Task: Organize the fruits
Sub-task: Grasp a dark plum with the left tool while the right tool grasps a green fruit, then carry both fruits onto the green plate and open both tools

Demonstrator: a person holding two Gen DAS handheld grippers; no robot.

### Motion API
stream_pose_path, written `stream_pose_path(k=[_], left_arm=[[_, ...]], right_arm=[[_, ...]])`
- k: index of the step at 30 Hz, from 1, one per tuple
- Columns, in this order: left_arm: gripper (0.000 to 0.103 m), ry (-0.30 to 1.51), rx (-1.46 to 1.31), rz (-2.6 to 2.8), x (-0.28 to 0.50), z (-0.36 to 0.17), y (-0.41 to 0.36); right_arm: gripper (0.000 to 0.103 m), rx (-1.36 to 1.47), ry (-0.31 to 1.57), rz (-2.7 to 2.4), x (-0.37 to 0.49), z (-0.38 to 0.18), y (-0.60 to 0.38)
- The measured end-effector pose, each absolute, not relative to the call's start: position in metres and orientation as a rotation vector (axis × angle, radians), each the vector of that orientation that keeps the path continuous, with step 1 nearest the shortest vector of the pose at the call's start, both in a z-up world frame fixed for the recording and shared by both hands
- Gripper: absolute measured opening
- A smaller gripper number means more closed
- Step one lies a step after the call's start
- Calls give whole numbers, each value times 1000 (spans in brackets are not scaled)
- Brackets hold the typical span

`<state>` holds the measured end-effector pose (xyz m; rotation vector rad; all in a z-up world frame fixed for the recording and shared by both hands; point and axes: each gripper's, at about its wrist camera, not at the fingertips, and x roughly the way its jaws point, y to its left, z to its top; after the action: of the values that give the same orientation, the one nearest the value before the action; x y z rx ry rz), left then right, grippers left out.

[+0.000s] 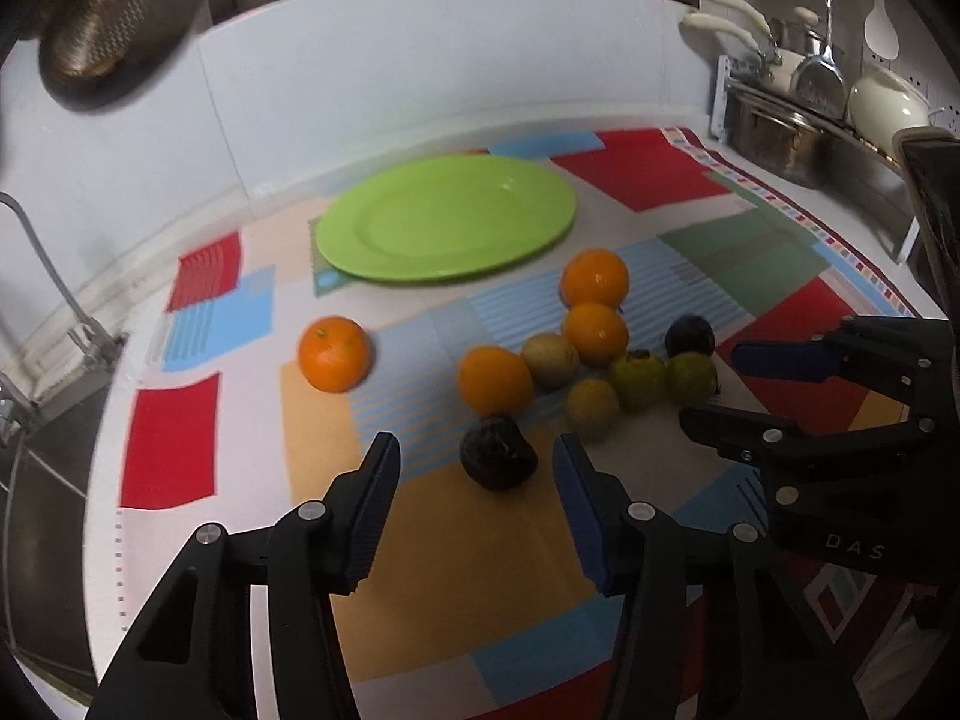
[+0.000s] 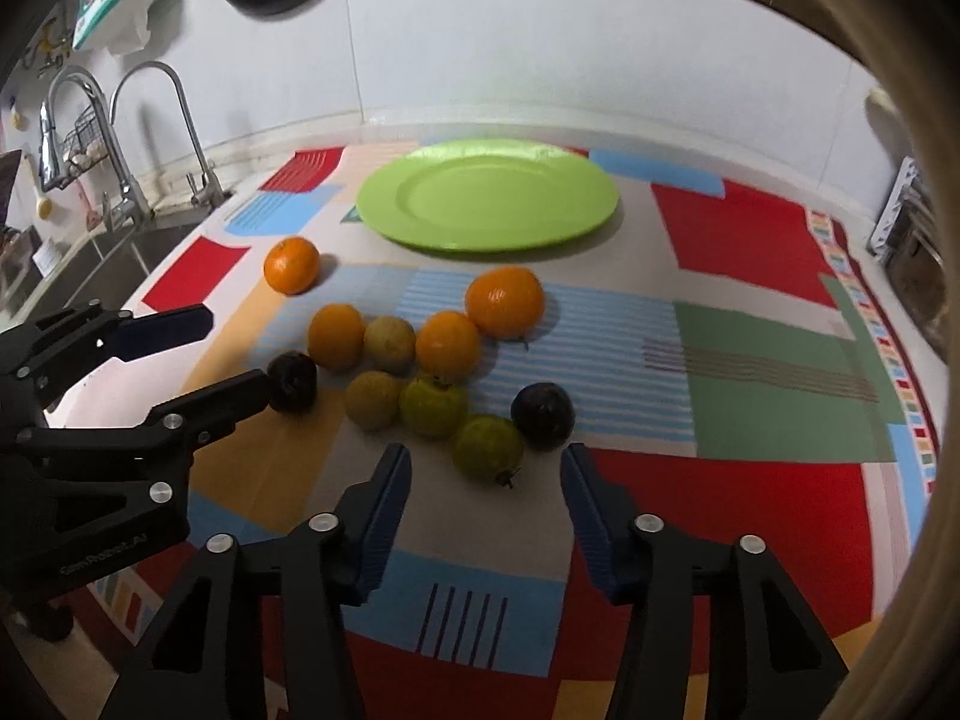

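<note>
kitchen counter with a patchwork cloth [image 2: 750, 240] over it, sink and taps [image 2: 144, 138] off its left edge, pot rack [image 1: 810, 120] off the right. green plate [image 2: 486, 198] sits bare near the cloth's back edge.

fruit is all loose on the cloth, in front of the plate: one orange [image 2: 292, 265] apart toward the left edge, three more oranges in the cluster, brownish round ones, two green ones, and two dark fruits. none on the plate yet, so i judge the sorting hasn't started.

my left gripper [image 1: 474, 480] is part open, nothing pinched; the wrinkled dark fruit [image 1: 498, 453] lies just ahead between the finger lines, pads not on it. my right gripper [image 2: 486, 486] is also part open and empty, with a green fruit [image 2: 487, 447] just ahead of the gap and the smooth dark fruit [image 2: 543, 408] beside it. no earlier frame to compare.

handling guess: all light, round, will roll if nudged. oranges are firm with grippy peel, so take them across the widest middle. the wrinkled dark one looks soft and overripe, so squeeze gently and low on the sides. the green one has a stem stub, so grip side to side and avoid the stem. the cluster is touching, so going in may bump neighbours.
</note>
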<state>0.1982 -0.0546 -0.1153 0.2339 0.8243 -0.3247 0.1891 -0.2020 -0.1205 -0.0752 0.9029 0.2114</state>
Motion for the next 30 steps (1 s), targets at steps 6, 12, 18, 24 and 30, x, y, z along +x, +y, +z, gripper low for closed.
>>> stream_pose_path(k=[6,12,18,24,30], left_arm=[[44,864,226,-361,207,-126,-56],[39,875,221,-370,212,-132,-58],[33,888,216,-379,216,-135,-58],[32,892,208,-379,216,-136,-58],[32,871,209,-373,213,-131,-57]], right_arm=[[46,-73,943,233,199,-132,-202],[42,-77,961,233,207,-139,-202],[38,-82,966,239,212,-142,-201],[31,-88,968,229,213,-142,-201],[30,-89,969,225,214,-141,-202]])
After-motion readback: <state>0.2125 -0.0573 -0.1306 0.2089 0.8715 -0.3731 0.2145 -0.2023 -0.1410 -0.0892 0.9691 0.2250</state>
